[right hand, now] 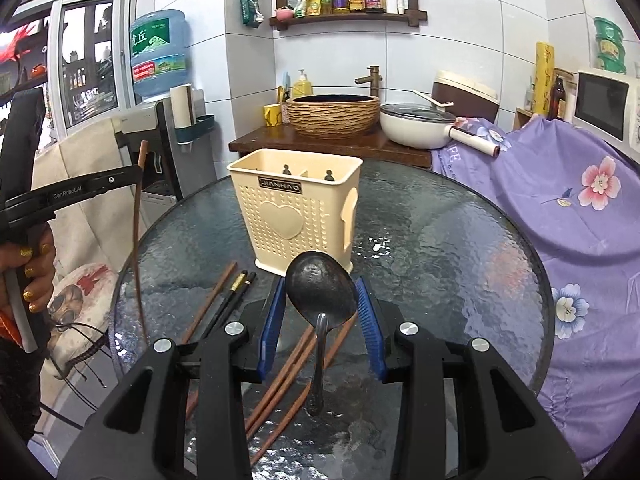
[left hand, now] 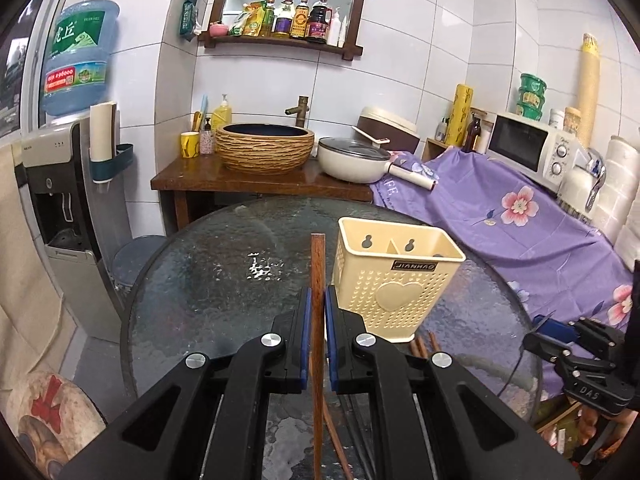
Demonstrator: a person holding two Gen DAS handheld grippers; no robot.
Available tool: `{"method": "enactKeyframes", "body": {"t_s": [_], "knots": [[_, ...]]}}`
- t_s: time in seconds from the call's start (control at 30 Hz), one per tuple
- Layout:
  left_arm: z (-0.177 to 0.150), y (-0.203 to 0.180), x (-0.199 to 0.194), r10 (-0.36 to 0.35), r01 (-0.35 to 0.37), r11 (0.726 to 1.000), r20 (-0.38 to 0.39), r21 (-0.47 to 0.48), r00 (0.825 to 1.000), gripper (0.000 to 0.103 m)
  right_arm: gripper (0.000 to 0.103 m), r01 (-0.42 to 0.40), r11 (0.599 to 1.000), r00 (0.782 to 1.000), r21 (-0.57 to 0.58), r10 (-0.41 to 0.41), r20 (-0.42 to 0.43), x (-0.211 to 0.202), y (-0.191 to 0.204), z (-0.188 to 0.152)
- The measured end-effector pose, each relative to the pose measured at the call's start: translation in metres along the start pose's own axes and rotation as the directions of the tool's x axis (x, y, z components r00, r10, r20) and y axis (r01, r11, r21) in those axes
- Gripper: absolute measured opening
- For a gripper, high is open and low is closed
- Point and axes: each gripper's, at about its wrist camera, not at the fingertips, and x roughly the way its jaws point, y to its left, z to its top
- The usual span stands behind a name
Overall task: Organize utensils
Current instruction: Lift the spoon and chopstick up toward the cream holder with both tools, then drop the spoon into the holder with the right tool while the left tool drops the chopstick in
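Left tongs: closed tight on one brown chopstick, long axis upright, tip above the pads, lower end cut off by the frame. Right tongs: part-open, pads gripping a dark spoon by its bowl, handle hanging down. Cream holder: upright on the glass counter. Loose chopsticks: flat beside it, partly hidden behind the right tongs.

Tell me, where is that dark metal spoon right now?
In the right wrist view the spoon is held between the right tongs, lifted just in front of the cream utensil holder, above the chopsticks lying on the glass table.
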Motion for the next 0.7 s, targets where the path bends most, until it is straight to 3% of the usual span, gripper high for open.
{"method": "enactKeyframes", "body": {"t_s": [0.27,0.4,0.7], "knots": [[0.027,-0.002,-0.011,-0.045,0.045,0.999,0.014,0.011,0.999,0.007,0.037,-0.049,0.998,0.999,-0.032,0.050,0.017,-0.005,0.008,0.030],[0.061,-0.011,-0.015,-0.133,0.133,0.991,0.012,0.002,0.991,0.007,0.037,-0.053,0.996,0.996,-0.076,0.058,0.066,-0.009,0.018,0.060],[0.142,-0.040,-0.033,-0.196,0.195,0.981,0.083,0.020,0.977,0.007,0.037,-0.042,0.993,0.984,-0.107,0.060,0.166,-0.011,0.030,0.144]]}}
